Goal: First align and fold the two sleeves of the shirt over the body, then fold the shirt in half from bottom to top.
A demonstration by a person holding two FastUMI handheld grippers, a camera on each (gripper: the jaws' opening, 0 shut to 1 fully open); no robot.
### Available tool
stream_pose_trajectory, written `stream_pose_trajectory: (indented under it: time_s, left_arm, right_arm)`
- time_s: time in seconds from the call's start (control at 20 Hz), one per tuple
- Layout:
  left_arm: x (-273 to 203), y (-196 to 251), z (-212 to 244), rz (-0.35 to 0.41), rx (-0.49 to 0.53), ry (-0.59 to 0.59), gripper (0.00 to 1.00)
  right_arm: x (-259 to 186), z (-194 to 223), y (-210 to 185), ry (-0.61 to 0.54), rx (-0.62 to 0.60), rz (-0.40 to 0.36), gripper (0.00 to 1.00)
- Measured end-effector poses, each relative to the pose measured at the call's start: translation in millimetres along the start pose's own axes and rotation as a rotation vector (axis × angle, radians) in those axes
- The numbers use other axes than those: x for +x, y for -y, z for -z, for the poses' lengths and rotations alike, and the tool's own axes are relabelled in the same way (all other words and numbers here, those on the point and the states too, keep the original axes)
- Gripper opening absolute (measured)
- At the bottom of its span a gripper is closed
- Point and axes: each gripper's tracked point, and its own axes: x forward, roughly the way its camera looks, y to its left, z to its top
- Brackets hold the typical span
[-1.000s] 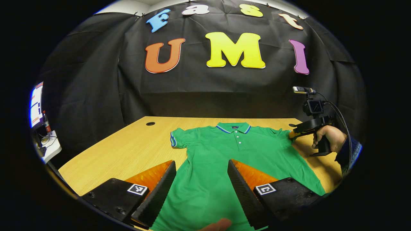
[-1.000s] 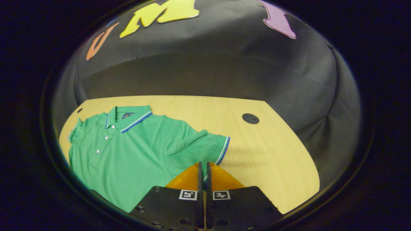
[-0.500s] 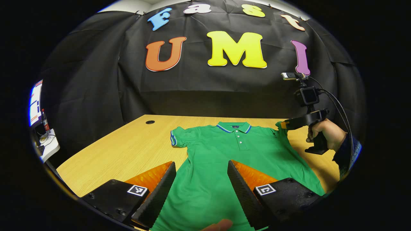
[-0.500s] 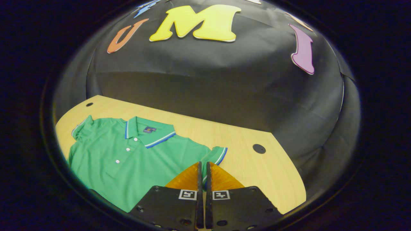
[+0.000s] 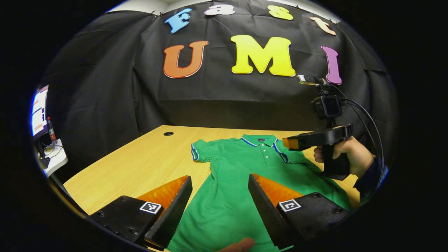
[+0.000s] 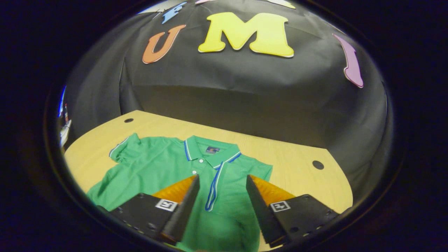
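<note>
A green polo shirt [image 5: 241,182] lies face up on the wooden table [image 5: 140,164], collar [image 5: 260,140] toward the wall. In the left gripper view its far sleeve [image 5: 201,151] lies spread out to the side. The other sleeve [image 6: 224,178] lies folded over the chest, its blue-striped cuff [image 6: 211,192] running down the front. My left gripper [image 5: 219,177] hovers open above the shirt's lower body. My right gripper [image 6: 222,178] is open over the folded sleeve, holding nothing. It also appears as the right gripper [image 5: 287,143] in a hand [image 5: 344,157] beside the collar.
Round cable holes [image 5: 168,133] [image 6: 317,164] sit in the table near its back corners. A side desk with a screen [image 5: 38,115] stands off the table's left edge. Black cloth closes the back. A fingertip [image 5: 241,245] shows at the bottom edge.
The right gripper, shut on the sleeve's cuff before, carried it up and across onto the chest, then opened and let it go. The left gripper stayed open and barely moved.
</note>
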Motion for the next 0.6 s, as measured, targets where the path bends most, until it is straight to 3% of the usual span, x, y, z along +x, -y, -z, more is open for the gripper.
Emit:
stream_pose_trajectory:
  time_s: [0.05, 0.1, 0.4, 0.6]
  left_arm:
    - [0, -1, -2, -0.003, -0.002, 0.003, 1.0]
    - [0, -4, -5, -0.012, -0.004, 0.013, 1.0]
    - [12, -34, -26, -0.091, -0.039, 0.053, 1.0]
    - [35, -47, -42, -0.127, -0.029, 0.038, 1.0]
  right_arm:
    - [-9, -3, 1, 0.021, 0.011, 0.009, 0.94]
    - [-19, -8, 4, 0.041, 0.019, 0.024, 0.98]
    - [-95, -35, 21, 0.146, 0.1, 0.035, 0.97]
    - [-165, -43, 32, 0.264, 0.066, 0.029, 0.95]
